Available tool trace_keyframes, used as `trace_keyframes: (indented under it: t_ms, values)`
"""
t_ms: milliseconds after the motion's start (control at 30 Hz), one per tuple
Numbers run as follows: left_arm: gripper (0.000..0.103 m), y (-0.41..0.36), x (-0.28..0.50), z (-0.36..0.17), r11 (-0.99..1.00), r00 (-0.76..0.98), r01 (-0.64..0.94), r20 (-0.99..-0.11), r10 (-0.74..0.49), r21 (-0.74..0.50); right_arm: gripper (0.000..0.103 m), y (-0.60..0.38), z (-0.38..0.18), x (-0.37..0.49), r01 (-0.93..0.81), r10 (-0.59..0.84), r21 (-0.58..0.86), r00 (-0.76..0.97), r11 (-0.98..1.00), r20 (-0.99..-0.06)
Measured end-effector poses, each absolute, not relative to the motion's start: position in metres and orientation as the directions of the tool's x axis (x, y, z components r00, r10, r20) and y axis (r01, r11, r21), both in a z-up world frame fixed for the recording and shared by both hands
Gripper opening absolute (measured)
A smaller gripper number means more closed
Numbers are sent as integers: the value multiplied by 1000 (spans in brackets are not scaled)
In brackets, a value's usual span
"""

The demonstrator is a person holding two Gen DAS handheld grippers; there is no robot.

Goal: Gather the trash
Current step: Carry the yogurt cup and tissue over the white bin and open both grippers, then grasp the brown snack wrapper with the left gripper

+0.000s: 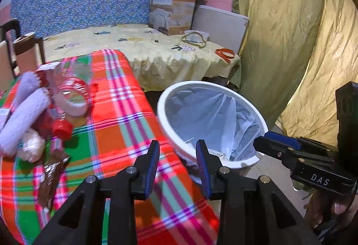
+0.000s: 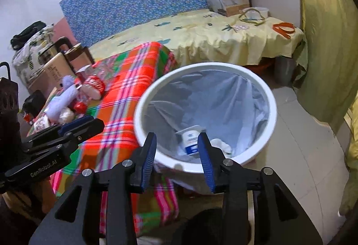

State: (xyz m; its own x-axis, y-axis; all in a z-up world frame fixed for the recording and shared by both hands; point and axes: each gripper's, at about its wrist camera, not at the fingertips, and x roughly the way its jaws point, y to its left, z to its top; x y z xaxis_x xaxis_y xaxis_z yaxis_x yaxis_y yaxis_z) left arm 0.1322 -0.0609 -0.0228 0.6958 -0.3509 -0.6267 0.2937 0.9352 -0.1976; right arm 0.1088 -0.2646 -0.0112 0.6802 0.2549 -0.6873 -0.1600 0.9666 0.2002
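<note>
White-rimmed bin [image 1: 160, 108] [image 2: 271, 110] found standing on the floor just beside the right edge of the table [image 1: 116, 110] [image 2: 125, 97], lined with a pale plastic bag. Noted on the bag's bottom, in the right wrist view, a small white cup [image 2: 191, 140] with a blue label, lying tilted, and some crumpled white paper [image 2: 220, 144] just beside it.

Held the left gripper [image 1: 177, 144] [image 2: 89, 122] over the table's right edge, jaws parted, nothing between the blue pads. Held the right gripper [image 2: 177, 136] [image 1: 266, 140] above the bin's near rim, likewise released and empty, pointing down into the bin.

Saw the remaining trash heaped near the table's left edge, on the plaid cloth of red, green and orange:
- a clear plastic bottle [image 1: 71, 88] [image 2: 94, 86] with a red label, lying on its side;
- a red cap [image 1: 61, 128] near its front;
- a lilac fuzzy item [image 1: 22, 117] [image 2: 62, 99] resting across the heap;
- a pale crumpled ball [image 1: 31, 146] under it;
- a brown shiny wrapper [image 1: 52, 173] nearest the left gripper, apart from it.

Made out beyond the table a bed [image 1: 134, 48] under a yellow sheet, with a cardboard box [image 1: 172, 12] at its far right corner, and an olive curtain [image 1: 279, 32] hanging behind the bin.
</note>
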Motion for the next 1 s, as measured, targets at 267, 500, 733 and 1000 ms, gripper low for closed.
trace_keyframes:
  t_ms: [267, 500, 733, 1000]
  values:
    - [35, -30, 106, -23, 957, 730, 224, -619, -290, -183, 49, -237, -5, 99, -258, 343, 227, 671, 939, -658]
    - [35, -1, 91, -26, 973, 756, 160, -614, -229, -166, 49, -212, -6, 97, -316, 382, 226, 639, 922, -668]
    - [35, 31, 90, -33, 986, 767, 89, -622, -160, -143, 49, -195, -6, 98, -334, 389, 218, 626, 917, -676]
    - [46, 57, 106, -48, 992, 748, 39, -655, -106, -117, 49, -177, -5, 106, -363, 400, 207, 614, 908, -680]
